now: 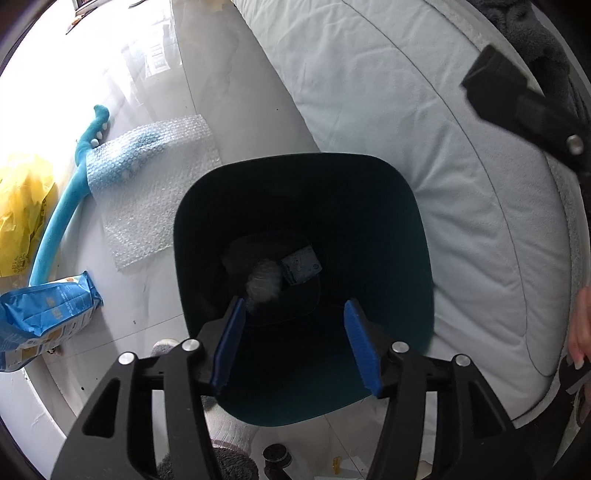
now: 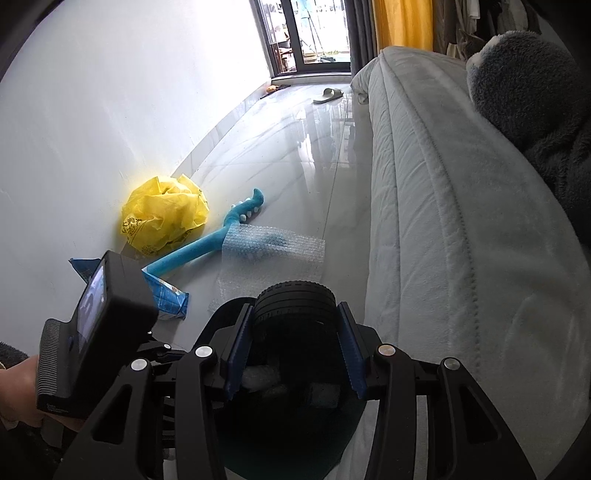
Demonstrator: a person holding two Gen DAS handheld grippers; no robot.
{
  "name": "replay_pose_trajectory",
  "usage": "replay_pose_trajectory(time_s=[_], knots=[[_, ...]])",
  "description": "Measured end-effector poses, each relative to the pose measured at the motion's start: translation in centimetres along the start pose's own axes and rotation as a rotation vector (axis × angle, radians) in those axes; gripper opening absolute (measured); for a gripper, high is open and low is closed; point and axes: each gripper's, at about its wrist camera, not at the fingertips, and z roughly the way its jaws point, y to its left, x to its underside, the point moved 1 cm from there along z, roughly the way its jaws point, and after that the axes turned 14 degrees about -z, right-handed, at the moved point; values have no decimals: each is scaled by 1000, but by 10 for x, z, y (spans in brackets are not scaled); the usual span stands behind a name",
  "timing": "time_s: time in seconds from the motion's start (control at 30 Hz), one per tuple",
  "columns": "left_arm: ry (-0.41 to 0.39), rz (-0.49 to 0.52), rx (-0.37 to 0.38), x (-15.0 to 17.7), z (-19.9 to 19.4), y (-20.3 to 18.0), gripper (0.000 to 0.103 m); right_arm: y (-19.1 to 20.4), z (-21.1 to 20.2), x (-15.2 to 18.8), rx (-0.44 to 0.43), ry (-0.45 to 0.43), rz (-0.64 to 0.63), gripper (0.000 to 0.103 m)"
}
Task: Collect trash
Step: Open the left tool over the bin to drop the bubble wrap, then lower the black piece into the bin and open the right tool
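Glossy floor [image 2: 288,155], white wall [image 2: 110,92]

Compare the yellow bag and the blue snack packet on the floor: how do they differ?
The yellow bag is crumpled into a loose ball; the blue snack packet lies flatter and keeps its pouch shape. The yellow bag sits against the wall, farther from the bin; the packet lies nearer it. Both are still on the floor.

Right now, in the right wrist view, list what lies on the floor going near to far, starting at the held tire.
black toy tire in the right gripper → bubble wrap → yellow plastic bag → slipper → glass door
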Motion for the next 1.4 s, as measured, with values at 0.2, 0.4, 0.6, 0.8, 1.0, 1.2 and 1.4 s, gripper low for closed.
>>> replay_pose_trajectory(time_s=[0.2,0.4,0.6,0.8,1.0,1.2,1.4], knots=[[-63,-5,3,-2,-17,11,65,10,22,3,-18,40,9,46],[-194,0,19,-8,-46,25,66,17,57,10,-40,103,26,46],[-291,-7,56,-11,-71,36,66,22,84,21,-45,172,25,46],[-382,-3,102,-16,-94,34,65,30,98,30,-50,219,-2,46],[-491,14,164,-22,-125,19,61,34,106,36,-56,252,-28,46],[-581,25,218,-30,-155,-5,59,34,106,43,-68,289,-46,49],[-665,35,255,-36,-181,-25,59,48,101,50,-102,322,-83,63]])
